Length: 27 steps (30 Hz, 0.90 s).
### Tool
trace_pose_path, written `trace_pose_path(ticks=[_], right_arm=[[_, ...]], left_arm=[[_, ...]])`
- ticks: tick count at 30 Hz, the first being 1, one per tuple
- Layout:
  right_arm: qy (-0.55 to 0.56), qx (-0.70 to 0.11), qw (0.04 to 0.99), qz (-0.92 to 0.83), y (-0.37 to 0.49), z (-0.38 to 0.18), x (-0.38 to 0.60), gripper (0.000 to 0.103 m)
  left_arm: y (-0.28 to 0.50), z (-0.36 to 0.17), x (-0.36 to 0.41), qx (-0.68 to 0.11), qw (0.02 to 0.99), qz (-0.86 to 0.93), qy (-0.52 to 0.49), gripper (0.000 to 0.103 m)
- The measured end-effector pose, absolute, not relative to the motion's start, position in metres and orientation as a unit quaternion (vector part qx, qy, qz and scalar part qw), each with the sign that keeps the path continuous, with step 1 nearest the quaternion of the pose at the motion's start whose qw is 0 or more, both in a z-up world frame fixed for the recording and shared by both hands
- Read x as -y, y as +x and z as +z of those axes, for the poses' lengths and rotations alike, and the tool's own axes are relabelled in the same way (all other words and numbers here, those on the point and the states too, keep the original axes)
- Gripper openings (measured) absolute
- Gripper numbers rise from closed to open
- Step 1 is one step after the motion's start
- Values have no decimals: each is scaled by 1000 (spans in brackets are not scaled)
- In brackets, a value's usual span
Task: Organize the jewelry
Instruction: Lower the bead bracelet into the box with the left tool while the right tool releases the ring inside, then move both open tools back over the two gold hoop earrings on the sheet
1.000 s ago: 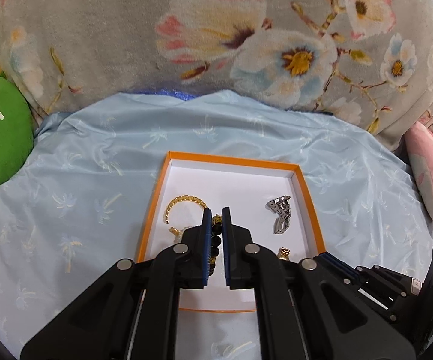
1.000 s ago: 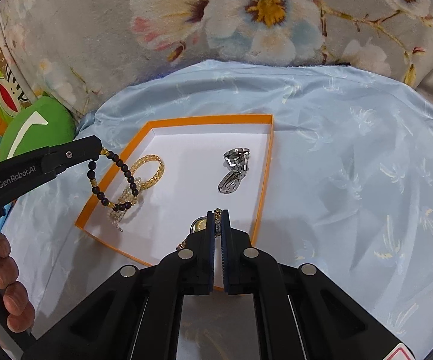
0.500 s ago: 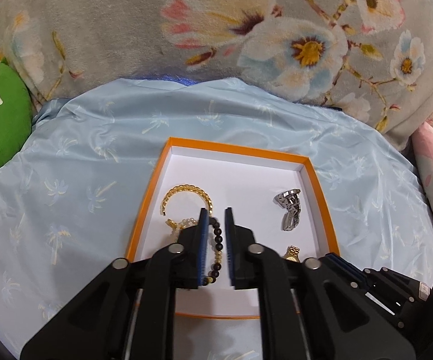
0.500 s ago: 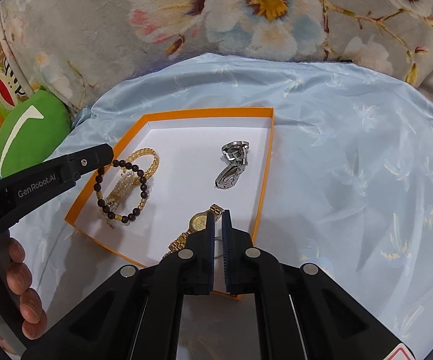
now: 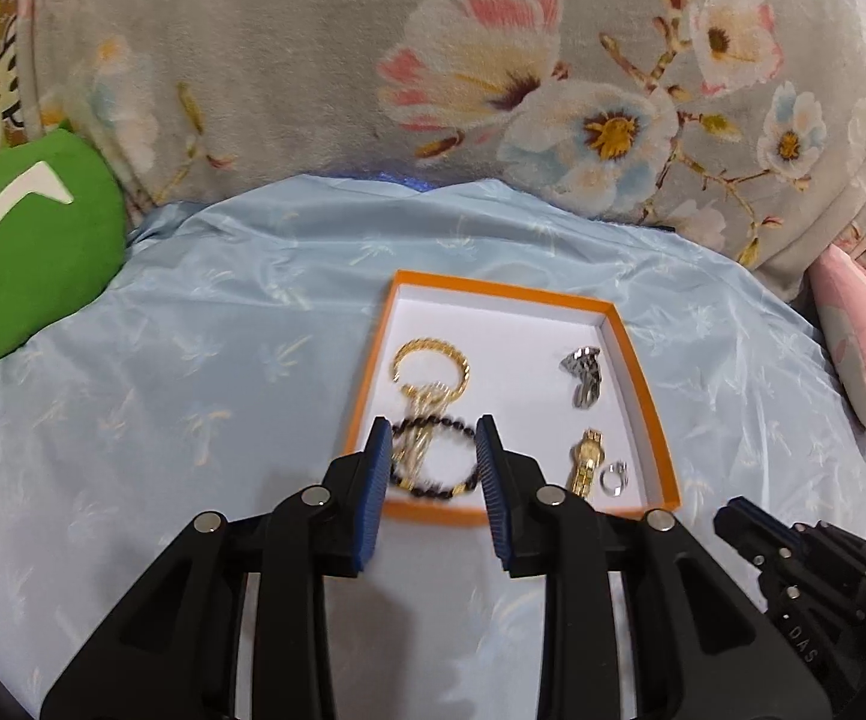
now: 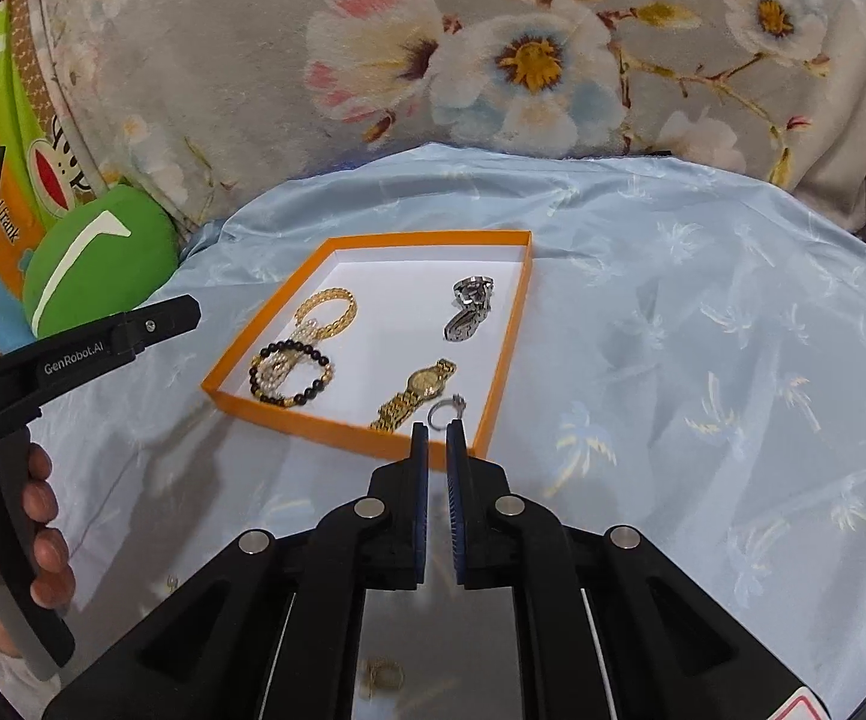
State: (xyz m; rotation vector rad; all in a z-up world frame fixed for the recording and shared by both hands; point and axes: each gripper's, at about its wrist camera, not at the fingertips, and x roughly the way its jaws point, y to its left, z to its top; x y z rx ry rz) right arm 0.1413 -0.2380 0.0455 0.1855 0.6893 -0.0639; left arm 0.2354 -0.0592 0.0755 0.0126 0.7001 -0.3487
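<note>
An orange-rimmed white tray (image 5: 643,372) lies on the light-blue cloth. Inside it are a gold chain bracelet (image 5: 430,351), a black bead bracelet (image 5: 433,423), a silver watch (image 5: 583,375), a gold watch (image 5: 586,462) and a small ring (image 5: 613,477). My left gripper (image 5: 431,432) hovers at the tray's near edge, its jaws opening. The black bracelet shows in the gap but lies flat in the tray, untouched. My right gripper (image 6: 437,432) is just outside the tray's near rim (image 6: 337,432), its jaws opening a narrow gap with nothing in it. The ring (image 6: 442,411) lies just beyond its tips.
A green cushion (image 5: 19,258) sits at the left and a pink one (image 5: 865,348) at the right. A floral blanket (image 5: 493,90) rises behind the cloth. A person's hand (image 6: 43,510) grips the left tool. A small gold piece (image 6: 382,675) lies under the right gripper.
The left jaws opened and let go of the black bead bracelet, which now lies in the tray. Both grippers drew back from the tray. The ring now lies free beside the gold watch.
</note>
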Motion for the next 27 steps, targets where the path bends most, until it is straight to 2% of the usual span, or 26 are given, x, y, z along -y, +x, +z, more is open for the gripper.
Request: trace_pose_path(ticks=[2,9,13,19,22,27], right_arm=[[89,-337,937,-32,122,45,234,12],[95,-349,932,-33,66,34,221,13],[98,-364,926,-35,49,21,215,13],[107,-378,919,-45,22,3,210,14],[111,-381,917,-50,11,-2,210,21],[112,-389,913,-49,1,-6,207,22]], left_arm=[[221,74,48,-344,924,-165,5,35],[174,54,21,-364,920,-142,21,36],[150,37,15,-376,916,-138,23,44],[132,10,5,-411,901,-139,-5,44],[123,5,-1,-413,901,-131,-10,44],[113,-4,-2,-415,902,-119,4,44]])
